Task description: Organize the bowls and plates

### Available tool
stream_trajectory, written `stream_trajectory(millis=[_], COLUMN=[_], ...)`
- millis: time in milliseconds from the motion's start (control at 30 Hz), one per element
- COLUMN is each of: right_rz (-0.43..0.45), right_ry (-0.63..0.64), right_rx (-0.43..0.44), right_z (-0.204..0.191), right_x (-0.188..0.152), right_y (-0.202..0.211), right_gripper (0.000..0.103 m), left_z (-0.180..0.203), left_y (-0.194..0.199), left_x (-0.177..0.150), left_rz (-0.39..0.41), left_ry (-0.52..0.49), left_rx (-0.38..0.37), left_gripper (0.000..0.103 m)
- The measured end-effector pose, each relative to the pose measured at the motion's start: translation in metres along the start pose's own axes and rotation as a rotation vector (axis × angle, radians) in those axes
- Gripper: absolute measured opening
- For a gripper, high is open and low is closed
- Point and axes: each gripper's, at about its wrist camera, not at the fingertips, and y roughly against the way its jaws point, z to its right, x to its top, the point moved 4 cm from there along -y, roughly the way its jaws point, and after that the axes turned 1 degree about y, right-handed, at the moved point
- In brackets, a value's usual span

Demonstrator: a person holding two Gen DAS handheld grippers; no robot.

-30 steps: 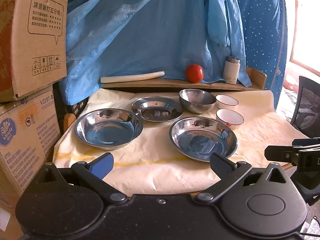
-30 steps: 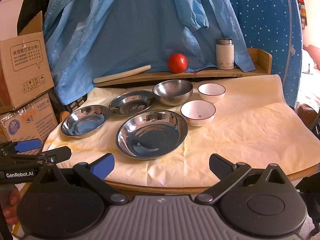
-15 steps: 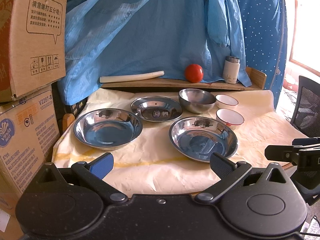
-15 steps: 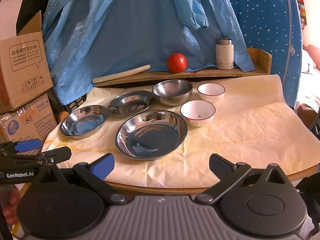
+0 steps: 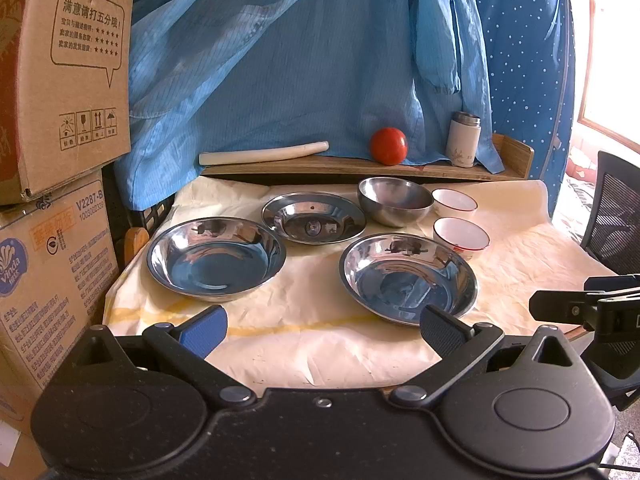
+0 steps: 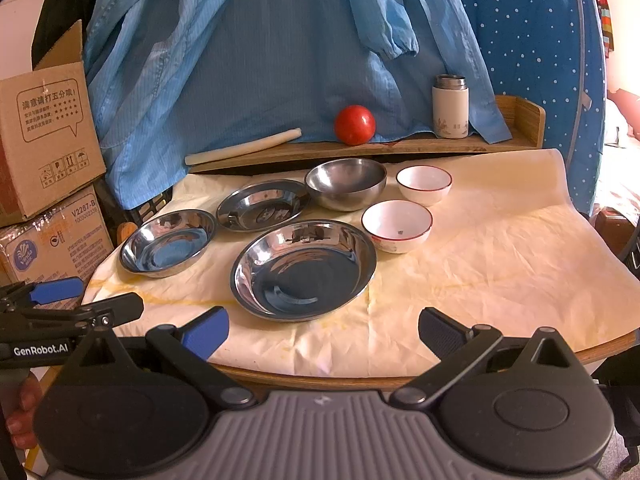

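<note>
Three steel plates lie on the paper-covered table: a left plate point(image 5: 216, 258) point(image 6: 168, 242), a rear plate point(image 5: 314, 222) point(image 6: 262, 204) and a near plate point(image 5: 408, 278) point(image 6: 304, 268). A steel bowl point(image 5: 394, 200) point(image 6: 346, 182) stands behind them. Two white red-rimmed bowls sit to its right, one near point(image 5: 460, 236) point(image 6: 396, 224) and one far point(image 5: 454, 202) point(image 6: 424, 184). My left gripper point(image 5: 322, 324) is open and empty at the table's front edge. My right gripper point(image 6: 322, 330) is open and empty at the front edge, to the right of the left one.
A wooden shelf point(image 6: 420, 146) at the back holds a red tomato point(image 6: 354, 124), a white thermos point(image 6: 450, 106) and a white stick point(image 6: 244, 146). Blue cloth hangs behind. Cardboard boxes point(image 5: 52, 120) stack at the left. A mesh chair point(image 5: 616, 224) stands at the right.
Both grippers have edged slightly; the views have shifted a little. The dishes have not moved and both grippers stay open.
</note>
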Motion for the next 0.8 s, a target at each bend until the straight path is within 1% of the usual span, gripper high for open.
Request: stream_trajectory(millis=[233,600,700,800], right_rz=[-0.007,-0.017,-0.021,-0.029], right_ry=[0.0,0.005,0.009,0.013], right_rx=[-0.004,0.0,0.007,0.017], right_z=[-0.001,-0.004,-0.005,-0.007], right_x=[-0.001,0.002,0.004,0.009], right_y=[-0.004,-0.007,-0.009,-0.015], right_gripper=[0.103,0.103,0.103,0.103], left_z=[-0.001,-0.008,-0.012,-0.019], left_y=[-0.005,-0.014,-0.016,-0.02], left_x=[0.0,-0.001,0.0,0.002], left_rz=[-0.007,-0.041,-0.045,-0.056], left_ry=[0.004,0.06,0.084,0.124], left_rx=[-0.003,-0.066,-0.06,-0.037], left_gripper=[0.102,0.102,0.102,0.102])
